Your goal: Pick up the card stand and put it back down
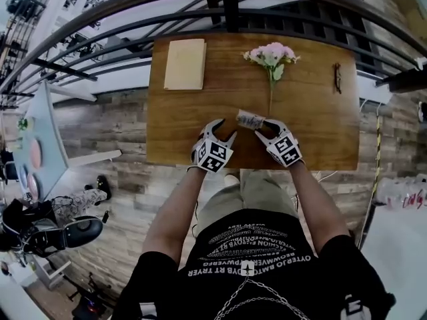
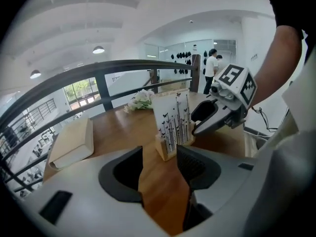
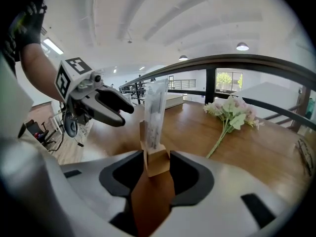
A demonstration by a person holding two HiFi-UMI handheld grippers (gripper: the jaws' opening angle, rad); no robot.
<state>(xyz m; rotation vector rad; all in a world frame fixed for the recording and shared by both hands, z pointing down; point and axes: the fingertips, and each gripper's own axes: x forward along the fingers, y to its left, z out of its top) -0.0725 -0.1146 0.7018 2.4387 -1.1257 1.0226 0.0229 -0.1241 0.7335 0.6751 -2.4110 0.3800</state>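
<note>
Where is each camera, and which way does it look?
Head view: on the person's head, looking steeply down at the table; shows left forearm, right forearm, shirt, left gripper, right gripper.
Left gripper view: on the left gripper, looking along its open jaws at the card stand; shows the right gripper and right forearm.
Right gripper view: on the right gripper, jaws holding the card stand's base; shows the left gripper and left forearm.
Shared: both gripper views see the card stand and flowers.

Card stand (image 1: 248, 119) part-hid by rt gripper (image 1: 264, 127); dark obj (image 1: 338, 77) unclear.
</note>
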